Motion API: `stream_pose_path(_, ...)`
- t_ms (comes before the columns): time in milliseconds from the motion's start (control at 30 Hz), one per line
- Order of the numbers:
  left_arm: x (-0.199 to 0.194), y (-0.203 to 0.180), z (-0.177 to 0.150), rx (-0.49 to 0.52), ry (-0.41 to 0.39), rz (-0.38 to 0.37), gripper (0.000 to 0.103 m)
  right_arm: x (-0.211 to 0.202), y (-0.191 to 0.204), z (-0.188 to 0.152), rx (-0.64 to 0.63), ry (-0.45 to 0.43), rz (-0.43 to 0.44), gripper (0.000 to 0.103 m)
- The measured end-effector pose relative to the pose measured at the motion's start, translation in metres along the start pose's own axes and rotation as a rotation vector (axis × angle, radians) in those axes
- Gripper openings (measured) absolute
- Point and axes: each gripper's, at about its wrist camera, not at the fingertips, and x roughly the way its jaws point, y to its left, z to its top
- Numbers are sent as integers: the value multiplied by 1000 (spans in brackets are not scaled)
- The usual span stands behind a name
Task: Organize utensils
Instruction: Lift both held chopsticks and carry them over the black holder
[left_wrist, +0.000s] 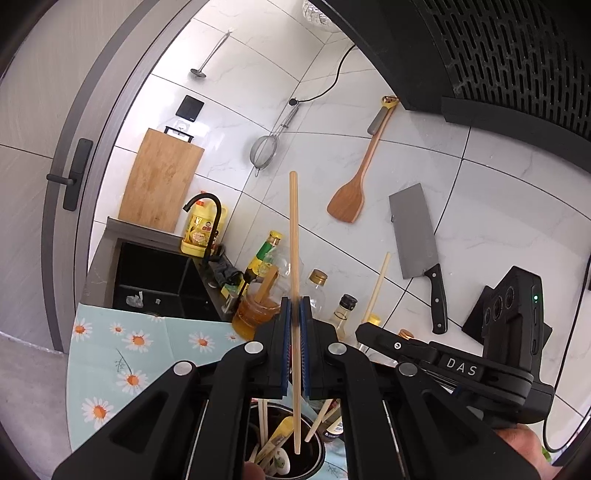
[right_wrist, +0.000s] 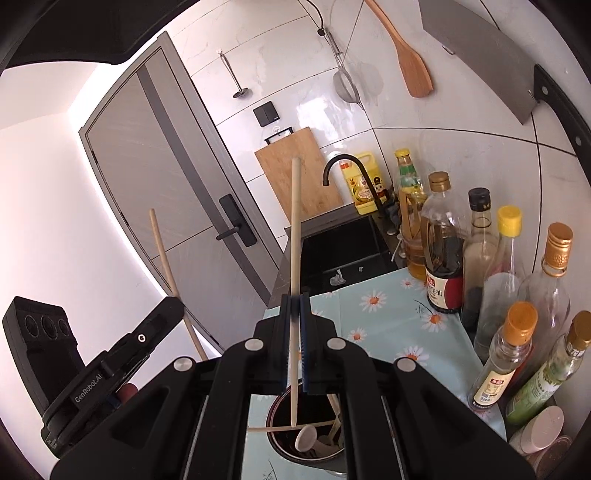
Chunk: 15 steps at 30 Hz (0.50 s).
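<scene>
My left gripper (left_wrist: 295, 314) is shut on a light wooden chopstick (left_wrist: 294, 258) held upright, its lower tip over the dark round utensil holder (left_wrist: 314, 448) below. My right gripper (right_wrist: 295, 314) is shut on a second chopstick (right_wrist: 295, 236), also upright, its lower tip just above the same holder (right_wrist: 275, 417). The holder contains several chopsticks and a white spoon (right_wrist: 306, 435). The right gripper and its chopstick (left_wrist: 376, 288) show at the right of the left wrist view. The left gripper and its chopstick (right_wrist: 166, 258) show at the left of the right wrist view.
The holder stands on a daisy-print cloth (right_wrist: 388, 317). Several sauce and oil bottles (right_wrist: 443, 243) line the wall side. A black sink (right_wrist: 340, 251) and faucet (right_wrist: 347, 166) lie beyond. A cleaver (left_wrist: 417, 236), wooden spatula (left_wrist: 354, 184), strainer (left_wrist: 264, 149) and cutting board (left_wrist: 162, 181) are on the wall.
</scene>
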Motion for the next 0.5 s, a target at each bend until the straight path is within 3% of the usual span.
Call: stream_pose_path(500,28,2,-29,88,47,79,4,20,-15,-32,-3,15,-75,6)
